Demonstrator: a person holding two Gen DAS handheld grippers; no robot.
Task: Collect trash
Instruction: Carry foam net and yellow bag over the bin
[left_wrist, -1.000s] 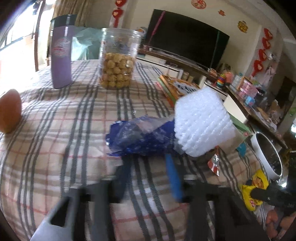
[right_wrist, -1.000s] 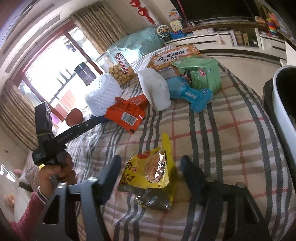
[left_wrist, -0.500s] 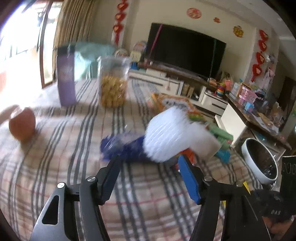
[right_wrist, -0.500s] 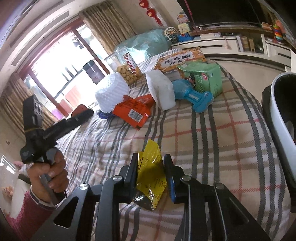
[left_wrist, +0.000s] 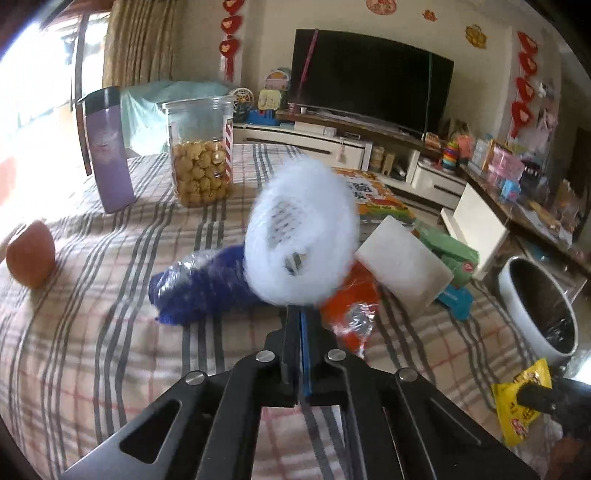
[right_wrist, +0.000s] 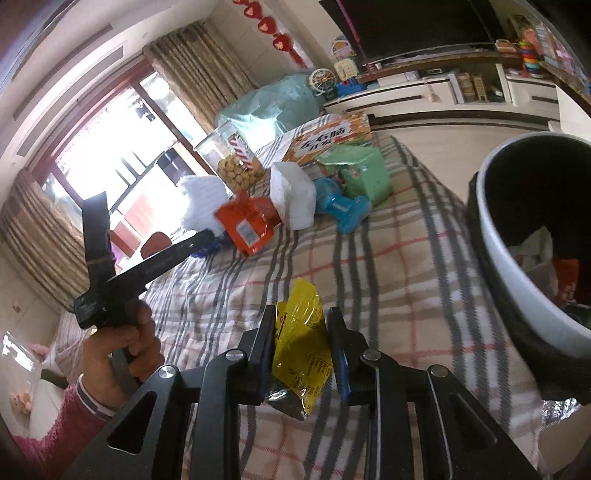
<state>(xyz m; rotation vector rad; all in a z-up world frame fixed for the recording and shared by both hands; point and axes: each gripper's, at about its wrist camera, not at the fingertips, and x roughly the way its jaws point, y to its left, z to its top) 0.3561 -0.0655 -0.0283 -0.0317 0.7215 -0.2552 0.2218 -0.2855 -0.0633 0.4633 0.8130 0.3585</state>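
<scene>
1. a bench (left_wrist: 92, 332) under a soft checked cloth of grey and red stripes runs across both views. its near half is mostly bare cloth, and the clutter sits along the far side.
2. the left gripper (left_wrist: 297, 314) has its jaws pressed together on the lower rim of a white foam net (left_wrist: 301, 236), a puffy mesh sleeve held up off the cloth. the jaws have just closed.
3. behind the net lie a crinkled blue bag (left_wrist: 199, 291), an orange wrapper (left_wrist: 351, 302) and a white foam block (left_wrist: 404, 264), crowded close together.
4. farther back stand a clear jar (left_wrist: 199, 147) of round snacks and a purple flask (left_wrist: 107, 147). a reddish round fruit (left_wrist: 31, 258) sits alone near the left edge.
5. the right gripper (right_wrist: 301, 332) has its jaws pinching a shiny yellow packet (right_wrist: 301, 343), crumpled foil lifted clear of the cloth.
6. a round white bin (right_wrist: 517, 277) with a dark liner stands just past the bench's right edge, with scraps already inside.
7. a hand (right_wrist: 118, 347) in a pink sleeve holds the left gripper's handle.
</scene>
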